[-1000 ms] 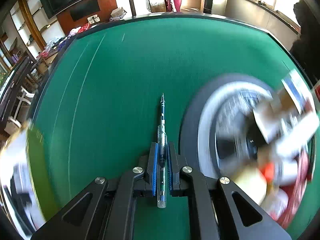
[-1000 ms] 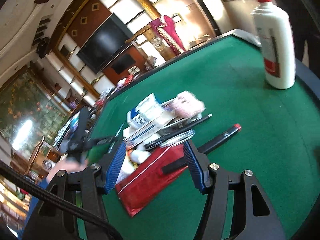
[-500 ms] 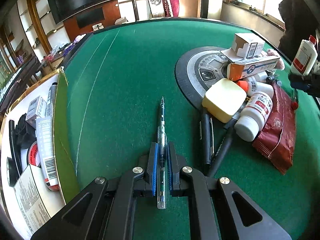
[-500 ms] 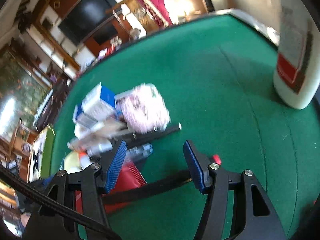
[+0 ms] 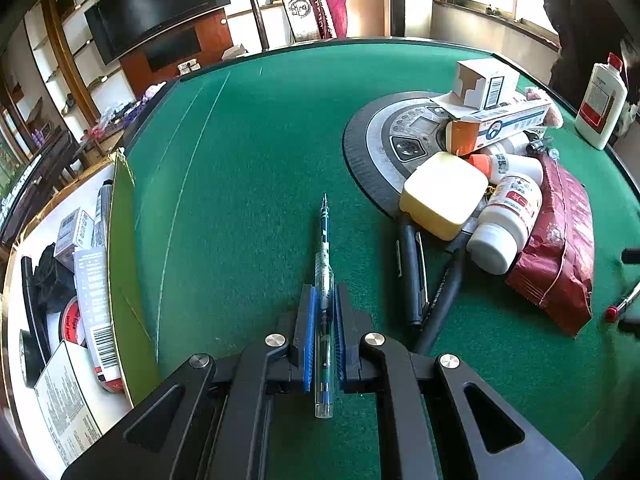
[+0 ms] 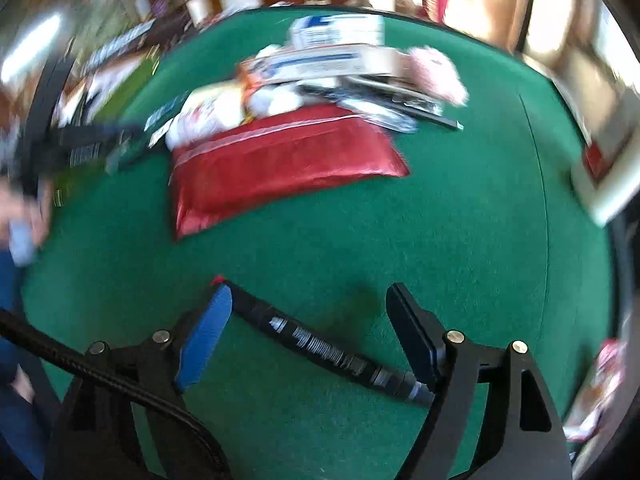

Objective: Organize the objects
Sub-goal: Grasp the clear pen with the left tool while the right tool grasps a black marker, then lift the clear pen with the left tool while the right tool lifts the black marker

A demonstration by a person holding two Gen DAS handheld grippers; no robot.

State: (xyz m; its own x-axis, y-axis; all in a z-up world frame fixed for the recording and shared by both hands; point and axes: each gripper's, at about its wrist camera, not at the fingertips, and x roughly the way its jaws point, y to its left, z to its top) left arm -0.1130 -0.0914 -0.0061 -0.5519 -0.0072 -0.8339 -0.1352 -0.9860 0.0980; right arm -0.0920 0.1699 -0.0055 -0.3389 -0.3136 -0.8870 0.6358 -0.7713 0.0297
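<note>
**Pen held on the left, black marker waiting between the right jaws**

Left wrist view: left gripper (image 5: 323,308) closed on a clear gel pen (image 5: 325,280), jaws narrow, blue pads pressing the barrel from both sides. Long axis of the pen along the pointing line of the gripper, tip forward over the green desk (image 5: 248,168). To the left, just beside the desk edge, a storage box (image 5: 124,240) with a green wall, already holding tape rolls and small cartons. To the right, a pile: yellow container (image 5: 442,194), white pill bottle (image 5: 506,228), red pouch (image 5: 560,248), cartons, two black pens (image 5: 416,276) lying near. Far right, a white bottle (image 5: 600,108) with red cap standing apart.

Right wrist view, blurred: right gripper (image 6: 308,324) with jaws wide, having just been opening. Between them, flat on the desk, a black marker (image 6: 320,348) with a red end. Long axis diagonal, crossing from behind the left pad to beneath the right finger; pads not pressing it. Probably a turn of the wrist needed, so that the pads meet the barrel across and not along.

Only the left view shows the box; only the right view shows the whole marker body.
</note>
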